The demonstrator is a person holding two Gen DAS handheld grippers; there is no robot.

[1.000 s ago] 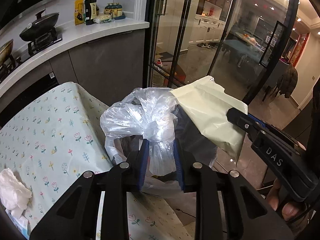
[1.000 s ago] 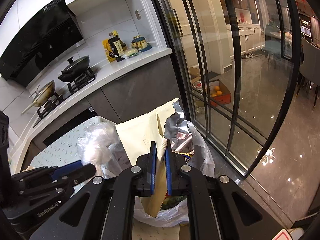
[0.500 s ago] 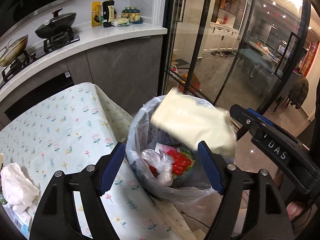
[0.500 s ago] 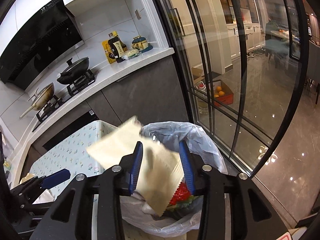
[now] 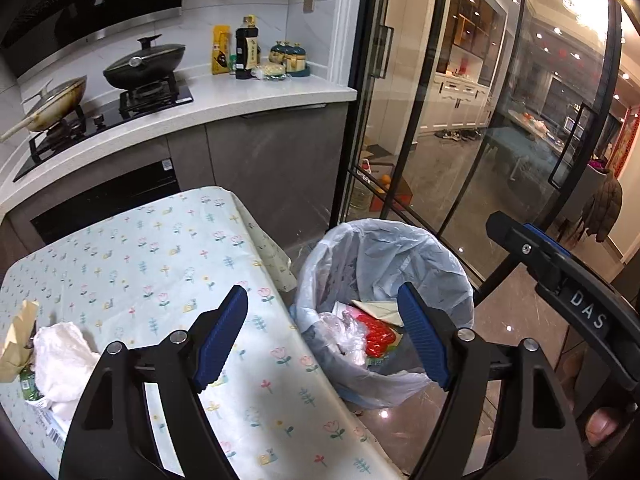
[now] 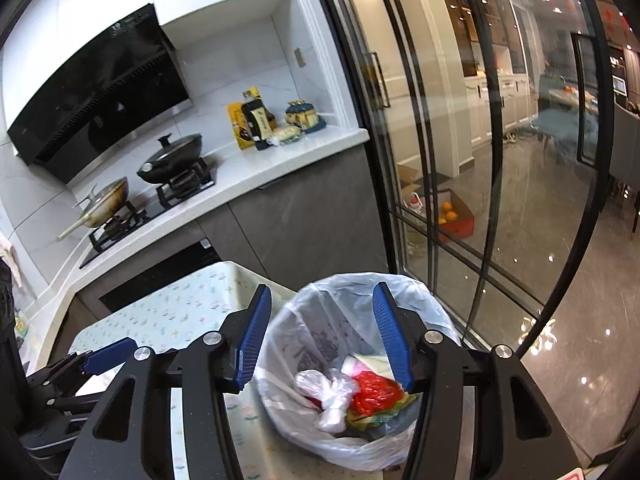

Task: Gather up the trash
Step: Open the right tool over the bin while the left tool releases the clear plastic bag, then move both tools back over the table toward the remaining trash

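Note:
A trash bin lined with a clear plastic bag (image 5: pixel 420 256) (image 6: pixel 424 292) stands on the floor beside the table. Inside lie a knotted clear plastic bag (image 5: pixel 344 336) (image 6: pixel 328 396), a red wrapper (image 5: pixel 376 336) (image 6: pixel 374 394) and a pale yellow packet (image 5: pixel 380 308) (image 6: pixel 374 362). My left gripper (image 5: pixel 322 300) is open and empty above the table edge and bin. My right gripper (image 6: pixel 322 300) is open and empty above the bin; it also shows at the right of the left wrist view. A crumpled white tissue (image 5: pixel 60 356) and a brown wrapper (image 5: pixel 16 340) lie on the table at the left.
The table has a floral cloth (image 5: pixel 140 256). Behind it is a kitchen counter (image 5: pixel 240 100) with pans on a stove (image 5: pixel 140 64) and bottles (image 5: pixel 246 48). Black-framed glass doors (image 5: pixel 440 120) stand right behind the bin.
Both grippers opened. The left let go of the clear plastic bag and the right let go of the pale yellow packet; both now lie in the bin. Both grippers pulled back and up.

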